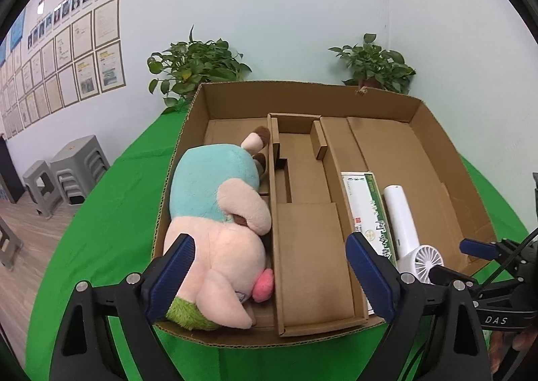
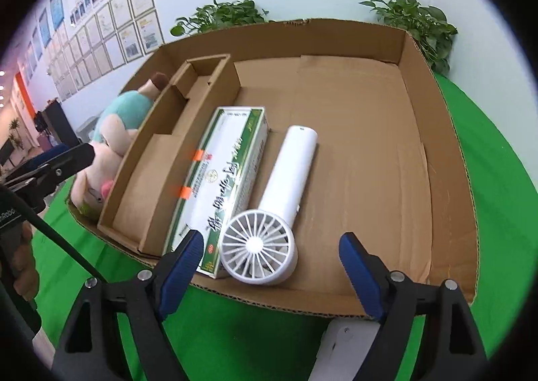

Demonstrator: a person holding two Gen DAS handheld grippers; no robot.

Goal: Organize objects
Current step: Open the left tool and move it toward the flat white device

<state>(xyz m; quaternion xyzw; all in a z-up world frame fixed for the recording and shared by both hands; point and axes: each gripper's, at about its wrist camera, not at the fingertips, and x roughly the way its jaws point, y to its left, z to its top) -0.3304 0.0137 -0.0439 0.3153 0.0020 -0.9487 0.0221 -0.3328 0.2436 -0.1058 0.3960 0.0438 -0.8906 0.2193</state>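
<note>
Left gripper hung wide apart, empty, over near edge of cardboard box on green-covered desk. Plush toy lay in box's left compartment, middle divider tray bare. Green-white carton and white handheld fan lay side by side right of tray. Right gripper showed at right edge.

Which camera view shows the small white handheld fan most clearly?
The right wrist view: the small white handheld fan lies whole there, grille and handle visible, beside the green-and-white box. In the left wrist view, the fan is partly hidden behind the left gripper.
</note>
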